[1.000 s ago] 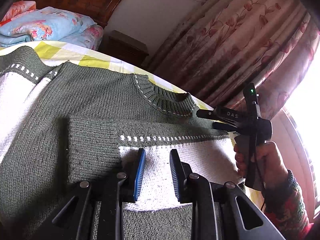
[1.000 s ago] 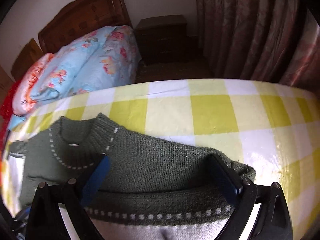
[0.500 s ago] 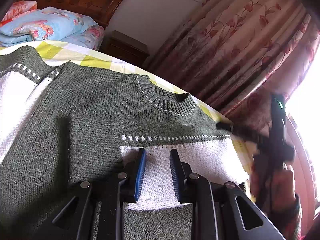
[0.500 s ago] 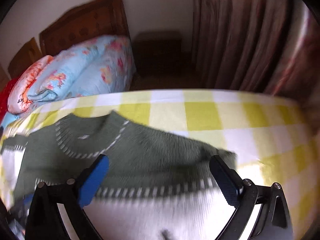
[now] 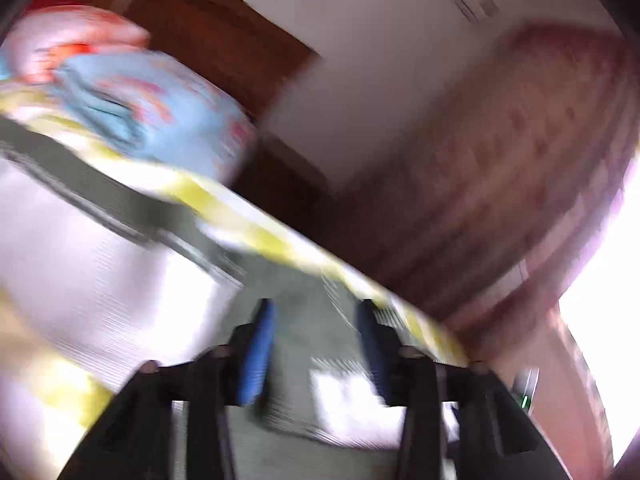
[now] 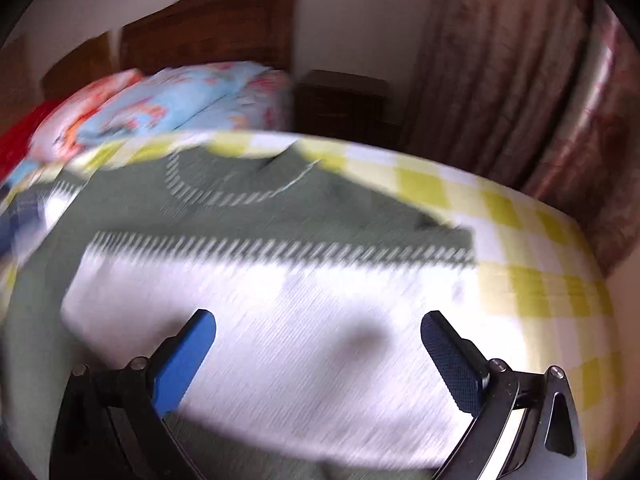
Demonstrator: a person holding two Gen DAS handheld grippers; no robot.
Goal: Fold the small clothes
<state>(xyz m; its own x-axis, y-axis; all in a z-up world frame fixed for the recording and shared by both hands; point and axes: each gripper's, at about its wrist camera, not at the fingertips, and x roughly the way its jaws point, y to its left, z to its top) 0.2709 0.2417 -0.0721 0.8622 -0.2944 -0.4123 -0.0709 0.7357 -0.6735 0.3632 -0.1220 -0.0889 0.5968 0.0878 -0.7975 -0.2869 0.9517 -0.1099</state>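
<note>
A green and white knit sweater (image 6: 280, 280) lies flat on the yellow-checked cloth (image 6: 532, 272), collar toward the far edge. My right gripper (image 6: 318, 332) is open and empty, just above the white band of the sweater. In the left wrist view the picture is blurred: the sweater (image 5: 312, 344) shows as green and white streaks under my left gripper (image 5: 316, 316), whose blue pads (image 5: 256, 356) stand apart with nothing between them.
A bed with blue and pink floral bedding (image 6: 180, 100) and a wooden headboard (image 6: 212, 28) stands behind the table. A dark nightstand (image 6: 344, 100) and floral curtains (image 6: 520, 80) are at the back right.
My right gripper let go of the sweater's shoulder and drew back over the white band. My left gripper opened wider and swung quickly, blurring its view.
</note>
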